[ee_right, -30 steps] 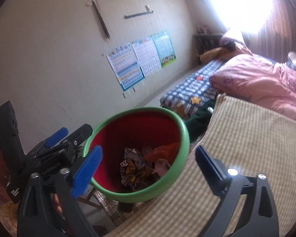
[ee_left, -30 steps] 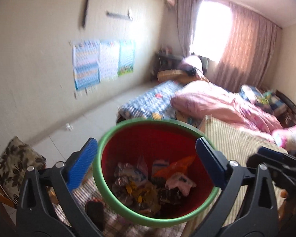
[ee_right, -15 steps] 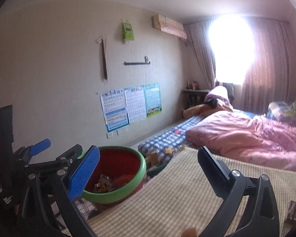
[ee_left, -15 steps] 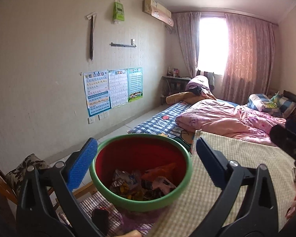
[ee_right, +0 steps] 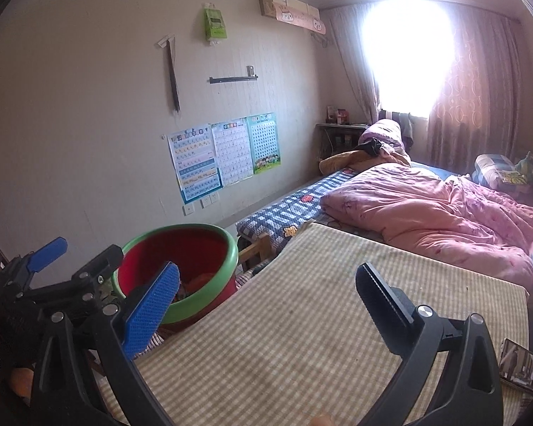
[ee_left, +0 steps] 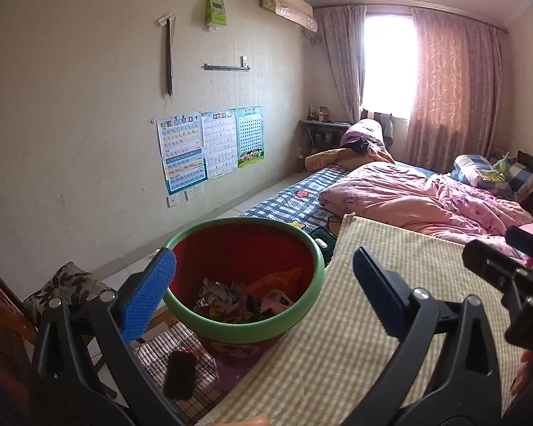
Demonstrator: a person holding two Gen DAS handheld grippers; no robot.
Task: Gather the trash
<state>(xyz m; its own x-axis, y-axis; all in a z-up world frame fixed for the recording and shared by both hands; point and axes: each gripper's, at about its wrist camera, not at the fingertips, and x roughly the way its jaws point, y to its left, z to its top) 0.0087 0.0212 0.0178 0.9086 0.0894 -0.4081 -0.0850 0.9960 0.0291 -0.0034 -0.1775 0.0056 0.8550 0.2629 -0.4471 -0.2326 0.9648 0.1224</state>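
Bedroom scene from 2 handheld tongs w/ fisheye cams. Left gripper [ee_left: 263, 284]: its 2 blue-padded fingers stand wide apart, holding nothing. Between them, toward 11 o'clock, sits a red bin [ee_left: 243, 273] w/ a green rim, just beside the left edge of a table [ee_left: 391, 319] covered in beige checked cloth. Inside the bin, at its bottom: crumpled wrappers [ee_left: 238, 298], incl. an orange piece and silver foil. Below the bin, at 7 o'clock, a dark phone-like item [ee_left: 179, 374] lies on a striped mat; can't tell exactly what it is. A leaf-print cushion [ee_left: 65, 284] sits at 9 o'clock.

Right gripper [ee_right: 266, 294]: fingers also spread wide, empty, over the bare checked cloth. In this view the bin is at 10 o'clock, partly behind the left blue pad, and the left tongs show at the far left edge. A phone [ee_right: 522, 369] w/ lit screen lies on the table at 4 o'clock, near the edge.

Background: a pink quilt [ee_right: 430, 213] on a bed at 2 o'clock, 3 posters [ee_left: 209, 147] on the beige wall at 11 o'clock, a bright window [ee_left: 387, 64] w/ pink curtains at 1 o'clock.
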